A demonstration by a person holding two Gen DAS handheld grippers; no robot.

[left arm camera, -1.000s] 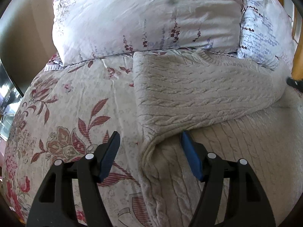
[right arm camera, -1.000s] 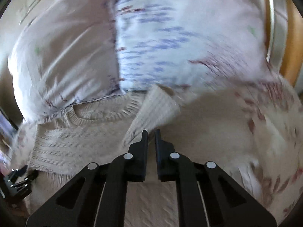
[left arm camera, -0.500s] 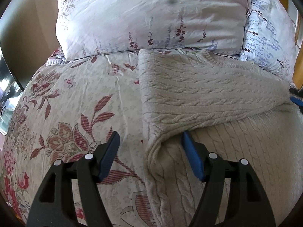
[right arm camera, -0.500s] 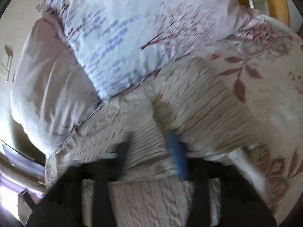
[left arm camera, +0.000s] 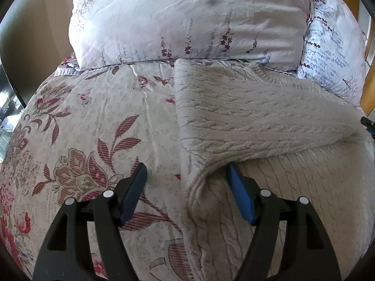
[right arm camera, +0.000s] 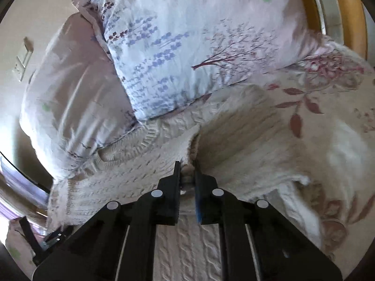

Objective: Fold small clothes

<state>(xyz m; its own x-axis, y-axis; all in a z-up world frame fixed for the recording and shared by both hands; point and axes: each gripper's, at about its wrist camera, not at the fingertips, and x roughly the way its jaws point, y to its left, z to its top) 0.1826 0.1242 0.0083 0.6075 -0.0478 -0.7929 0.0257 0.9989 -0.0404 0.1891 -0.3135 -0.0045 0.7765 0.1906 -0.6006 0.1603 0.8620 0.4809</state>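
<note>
A cream cable-knit sweater [left arm camera: 257,117] lies on the floral quilt [left arm camera: 93,128], with one sleeve folded across its body. My left gripper [left arm camera: 185,167] stands open over the sweater's left edge; its right blue pad [left arm camera: 239,194] is tucked under the folded sleeve and its left pad is over the quilt. In the right wrist view my right gripper [right arm camera: 186,164] is shut on a pinched fold of the sweater [right arm camera: 140,187] below its ribbed collar. The right gripper's tip [left arm camera: 368,123] shows at the far right edge of the left wrist view.
A pale pink pillow [left arm camera: 187,18] and a blue-flowered pillow [left arm camera: 332,53] lie against the sweater's top edge. A wooden headboard [right arm camera: 351,23] rises behind them. The quilt [right arm camera: 328,117] spreads to either side of the sweater.
The right gripper rolled and moved sideways, opened, then shut on a fold of the sweater near the collar. The left gripper kept still and open.
</note>
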